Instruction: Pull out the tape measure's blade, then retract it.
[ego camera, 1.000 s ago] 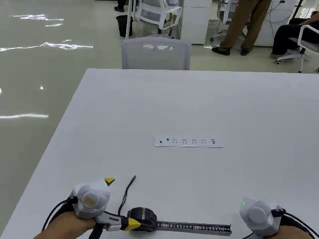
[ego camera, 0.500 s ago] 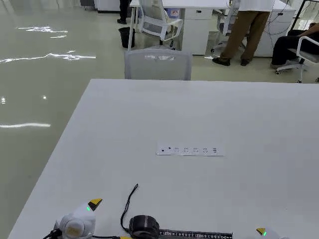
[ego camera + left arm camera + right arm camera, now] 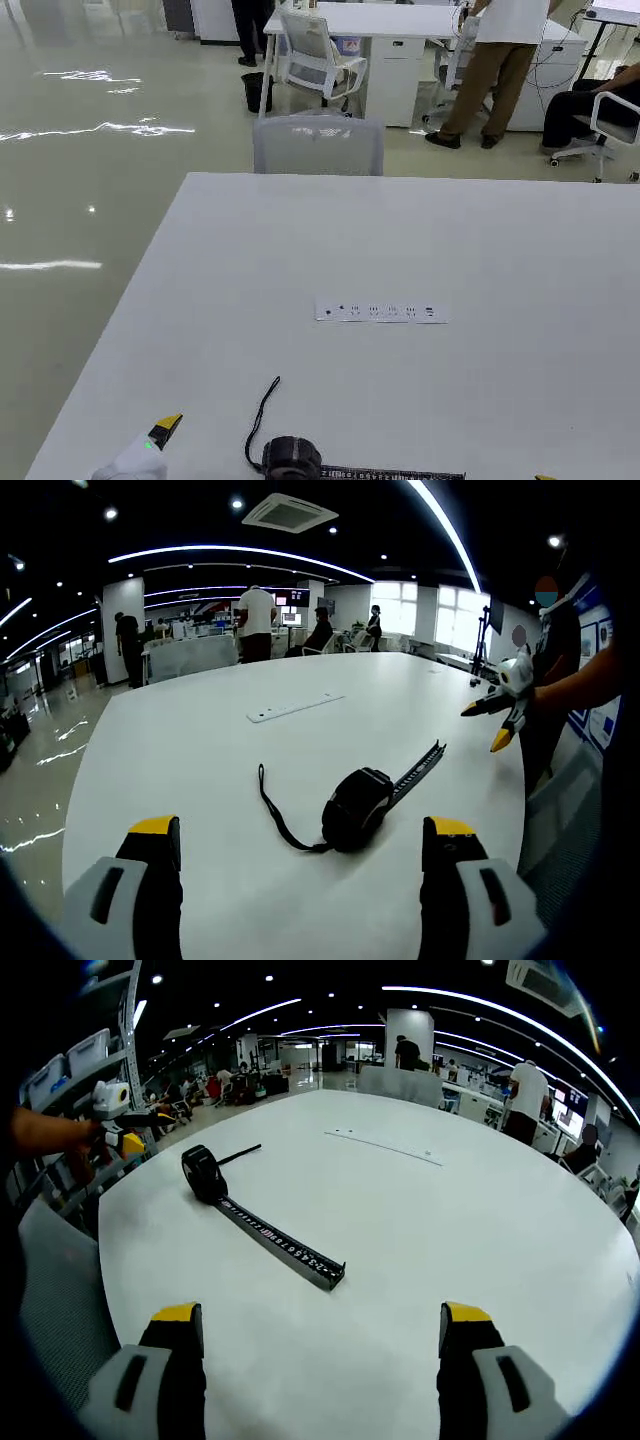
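Observation:
A black tape measure (image 3: 290, 458) lies on the white table (image 3: 400, 230) near the front edge, its blade (image 3: 392, 474) pulled out to the right and resting flat. My left gripper (image 3: 300, 880) stands open a short way back from the case (image 3: 358, 805), holding nothing; its yellow tip shows in the head view at the left gripper (image 3: 165, 428). My right gripper (image 3: 322, 1360) is open and empty, well short of the blade's end (image 3: 333, 1276). The case (image 3: 205, 1173) and its black wrist strap (image 3: 280, 818) lie free on the table.
A white power strip (image 3: 381, 312) lies flat at the table's middle. A grey chair (image 3: 318, 143) stands at the far edge. Beyond it are desks, office chairs and people. The right gripper (image 3: 485, 725) hovers beside the table's edge in the left gripper view.
Both grippers have drawn back from the tape measure; the left one has come off the case. The head camera has tilted up. The blade stays out.

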A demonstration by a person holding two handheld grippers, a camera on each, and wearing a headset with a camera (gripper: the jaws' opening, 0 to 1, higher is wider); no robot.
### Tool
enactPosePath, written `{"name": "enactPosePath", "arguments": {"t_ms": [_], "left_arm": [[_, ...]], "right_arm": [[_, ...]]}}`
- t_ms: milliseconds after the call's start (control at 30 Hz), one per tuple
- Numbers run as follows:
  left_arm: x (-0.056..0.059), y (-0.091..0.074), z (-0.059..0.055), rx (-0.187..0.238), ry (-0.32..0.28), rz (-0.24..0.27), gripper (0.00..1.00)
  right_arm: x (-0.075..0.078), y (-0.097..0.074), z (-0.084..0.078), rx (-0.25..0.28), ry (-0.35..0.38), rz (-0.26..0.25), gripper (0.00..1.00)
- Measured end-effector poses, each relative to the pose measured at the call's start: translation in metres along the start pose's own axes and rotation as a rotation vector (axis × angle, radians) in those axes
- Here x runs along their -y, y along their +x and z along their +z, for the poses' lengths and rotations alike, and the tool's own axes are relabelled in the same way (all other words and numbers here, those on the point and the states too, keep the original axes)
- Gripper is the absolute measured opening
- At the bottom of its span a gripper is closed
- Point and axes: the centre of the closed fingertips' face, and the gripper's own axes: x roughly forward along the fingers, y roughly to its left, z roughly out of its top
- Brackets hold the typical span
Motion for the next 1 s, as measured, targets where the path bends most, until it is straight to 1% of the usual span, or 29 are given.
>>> {"name": "enactPosePath", "arguments": {"t_ms": [33,67,133,167,200,267,333,433,467,500,533,567,600,633,667,700,733,767,800,900,967,1000], "left_arm": [[0.000,-0.002,-0.003,-0.008,0.002,0.005,0.99],[-0.003,-0.004,-0.007,-0.015,0.003,0.011,0.99],[-0.007,-0.009,-0.012,-0.011,-0.011,0.016,0.99],[-0.008,-0.011,-0.014,-0.010,-0.014,0.019,0.99],[-0.007,-0.013,-0.012,-0.004,-0.015,0.027,0.99],[-0.006,-0.019,-0.011,0.003,-0.023,0.031,0.99],[-0.007,-0.026,-0.012,0.009,-0.025,0.033,0.99],[-0.008,-0.037,-0.015,0.014,-0.018,0.035,0.99],[-0.004,-0.041,-0.014,0.024,-0.026,0.043,0.99],[-0.002,-0.044,-0.015,0.026,-0.029,0.045,0.99],[-0.002,-0.048,-0.018,0.027,-0.028,0.047,0.99],[-0.001,-0.051,-0.019,0.027,-0.025,0.049,0.99],[-0.004,-0.055,-0.022,0.034,-0.024,0.046,0.99],[-0.005,-0.060,-0.024,0.047,-0.018,0.048,0.99],[0.004,-0.063,-0.022,0.049,-0.004,0.063,0.99],[0.007,-0.066,-0.022,0.049,-0.001,0.073,0.99],[0.009,-0.072,-0.022,0.048,-0.009,0.078,0.99],[0.010,-0.075,-0.023,0.048,-0.017,0.080,0.99],[0.011,-0.081,-0.023,0.046,-0.012,0.087,0.99],[0.010,-0.094,-0.023,0.049,-0.017,0.100,0.99],[-0.001,-0.098,-0.023,0.056,-0.021,0.110,0.99],[0.003,-0.102,-0.019,0.057,-0.021,0.111,0.99]], "right_arm": [[-0.002,-0.003,0.001,0.008,0.001,-0.002,1.00],[-0.003,-0.005,0.001,0.011,-0.002,-0.005,1.00],[0.001,-0.008,-0.001,0.023,0.005,-0.021,1.00],[0.001,-0.010,0.000,0.035,0.018,-0.020,1.00],[-0.001,-0.013,0.000,0.045,0.018,-0.019,1.00],[-0.005,-0.018,0.001,0.040,0.001,-0.030,1.00],[-0.005,-0.023,-0.001,0.040,-0.005,-0.036,1.00],[-0.008,-0.033,0.000,0.049,-0.005,-0.048,1.00],[-0.009,-0.037,0.000,0.059,-0.006,-0.052,1.00],[-0.010,-0.041,0.001,0.067,-0.008,-0.055,1.00],[-0.013,-0.045,0.003,0.085,-0.007,-0.056,1.00],[-0.012,-0.046,0.000,0.094,0.001,-0.051,1.00],[-0.012,-0.048,-0.001,0.093,0.006,-0.052,1.00],[-0.014,-0.051,-0.002,0.097,-0.006,-0.064,1.00],[-0.013,-0.053,-0.002,0.097,-0.019,-0.079,1.00],[-0.013,-0.055,-0.004,0.098,-0.024,-0.086,1.00],[-0.014,-0.058,-0.005,0.102,-0.021,-0.082,1.00],[-0.013,-0.059,-0.008,0.105,-0.015,-0.079,1.00],[-0.013,-0.061,-0.010,0.105,-0.013,-0.082,1.00],[-0.013,-0.069,-0.013,0.116,-0.009,-0.094,1.00],[-0.012,-0.073,-0.018,0.118,-0.005,-0.100,1.00],[-0.011,-0.074,-0.019,0.119,-0.004,-0.102,1.00]]}}
